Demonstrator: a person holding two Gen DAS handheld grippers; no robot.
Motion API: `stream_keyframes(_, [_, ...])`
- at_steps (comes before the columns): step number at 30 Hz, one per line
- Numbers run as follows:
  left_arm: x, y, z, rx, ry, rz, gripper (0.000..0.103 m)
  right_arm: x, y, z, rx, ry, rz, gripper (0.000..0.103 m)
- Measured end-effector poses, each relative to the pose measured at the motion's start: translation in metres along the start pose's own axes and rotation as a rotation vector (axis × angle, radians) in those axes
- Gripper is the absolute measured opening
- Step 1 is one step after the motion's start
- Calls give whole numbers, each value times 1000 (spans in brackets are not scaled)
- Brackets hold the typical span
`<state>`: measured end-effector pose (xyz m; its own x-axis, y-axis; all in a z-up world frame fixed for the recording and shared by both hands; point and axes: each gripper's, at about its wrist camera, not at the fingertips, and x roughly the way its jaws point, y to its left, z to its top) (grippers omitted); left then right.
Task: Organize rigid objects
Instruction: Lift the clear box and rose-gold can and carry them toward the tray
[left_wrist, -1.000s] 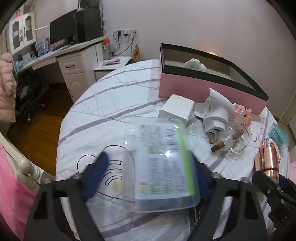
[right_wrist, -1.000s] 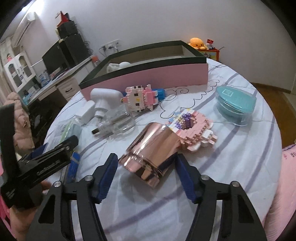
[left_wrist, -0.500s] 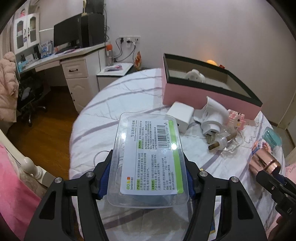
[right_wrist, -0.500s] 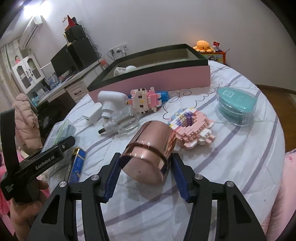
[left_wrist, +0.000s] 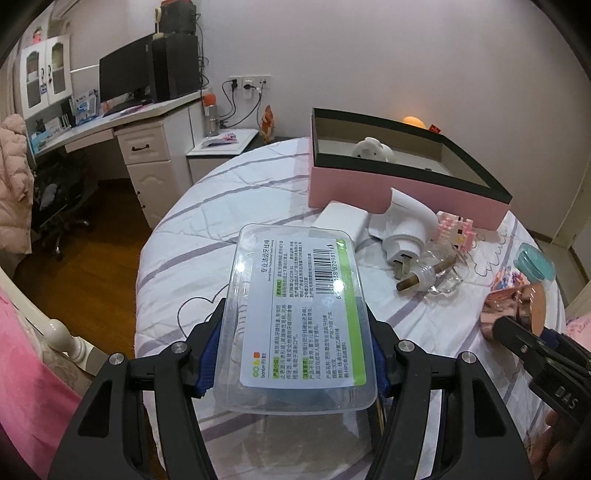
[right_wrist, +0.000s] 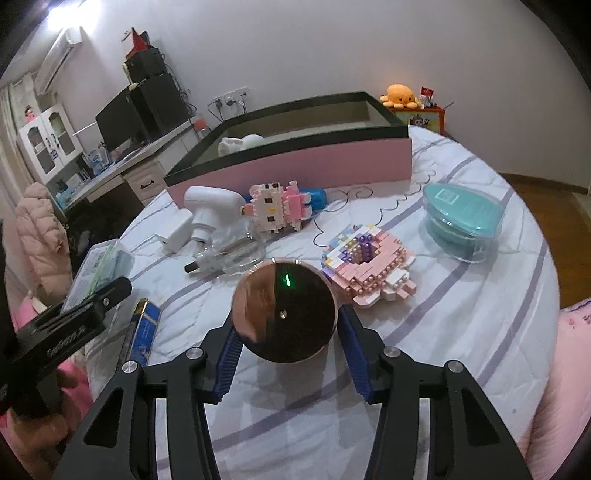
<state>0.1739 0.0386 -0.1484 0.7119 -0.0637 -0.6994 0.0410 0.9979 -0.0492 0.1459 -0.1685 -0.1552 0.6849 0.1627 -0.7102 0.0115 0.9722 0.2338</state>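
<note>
Floss box (left_wrist: 299, 317), clear plastic, label up, contents obscured, pinched in left gripper (left_wrist: 295, 350); right gripper (right_wrist: 288, 343) just closed, clamps copper cup (right_wrist: 284, 310).

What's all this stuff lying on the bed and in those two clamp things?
Floss-pick box: one, clear, labelled, in the left gripper.
Cup: one, rose-gold, in the right gripper.
Storage box: one, pink with black rim, far side; a white toy inside.
Block figures: two, mainly pink, one by the storage box, one mid-bed.
Teal case: one, right.
White charger: one.
White plug-in with glass bottle: one.
Blue packet: one.
Left gripper, right gripper: black, blue pads, both gripping.
</note>
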Motion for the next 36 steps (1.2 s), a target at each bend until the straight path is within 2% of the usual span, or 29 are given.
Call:
stream_keyframes(3, [-1, -3, 0, 7, -2, -3, 64, 2, 1, -1, -10, -10, 11, 47])
stream_keyframes(15, [-8, -4, 4, 11, -23, -4, 64, -12, 1, -3, -27, -48, 39, 45])
stream_keyframes(22, [-6, -7, 3, 19, -13, -7, 64, -5, 8, 6, -63, -20, 8, 46])
stream_keyframes(28, [-5, -8, 2, 24, -11, -7, 64, 19, 13, 19, -80, 28, -27, 50])
stream_keyframes(30, [-5, -9, 3, 24, -13, -7, 64, 26, 11, 19, -74, 42, -19, 49])
stream_keyframes(36, [-8, -9, 4, 27, -20, -7, 64, 19, 5, 15, -54, 7, 22, 48])
